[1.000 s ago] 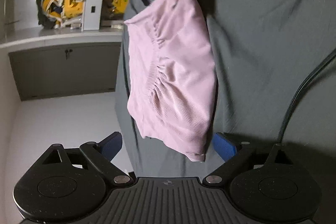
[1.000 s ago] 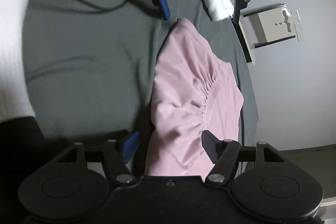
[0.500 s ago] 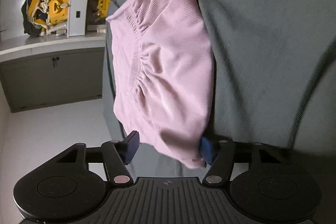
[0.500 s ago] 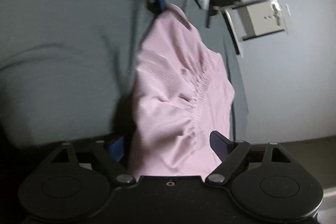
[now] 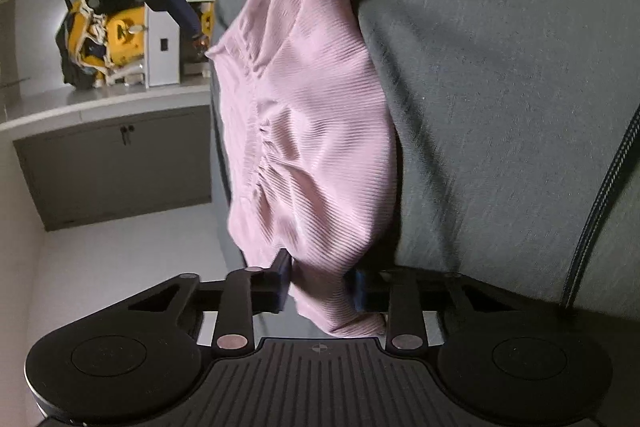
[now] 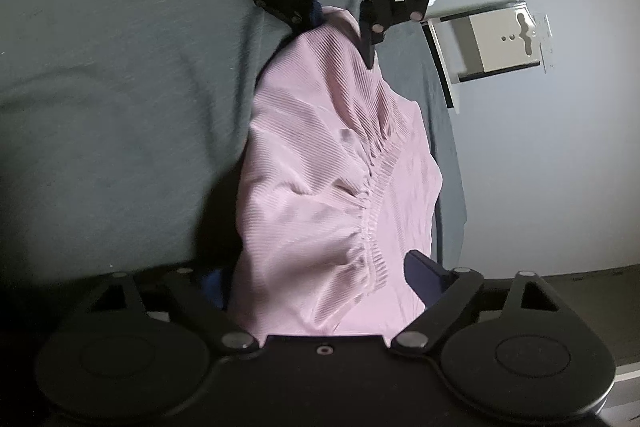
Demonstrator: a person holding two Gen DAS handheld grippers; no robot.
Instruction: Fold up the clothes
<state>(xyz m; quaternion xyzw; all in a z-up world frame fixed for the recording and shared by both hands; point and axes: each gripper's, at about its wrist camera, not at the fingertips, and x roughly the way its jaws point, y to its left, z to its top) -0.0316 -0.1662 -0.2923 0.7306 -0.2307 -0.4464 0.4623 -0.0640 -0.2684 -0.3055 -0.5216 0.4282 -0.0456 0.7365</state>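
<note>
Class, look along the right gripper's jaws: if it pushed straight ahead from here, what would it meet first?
The pink garment, whose fabric already lies between the right gripper's open jaws. Beyond it along the same line is the left gripper, clamped on the garment's far end, though depth is hard to judge.

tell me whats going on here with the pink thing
A person is folding a pink ribbed garment over a grey sheet, with a handheld gripper at each end. The left gripper is shut on one end of the cloth. The right gripper has the other end between its fingers, but they stand wide apart and are not pinching it. The garment sags between the two, gathered seam showing.
</note>
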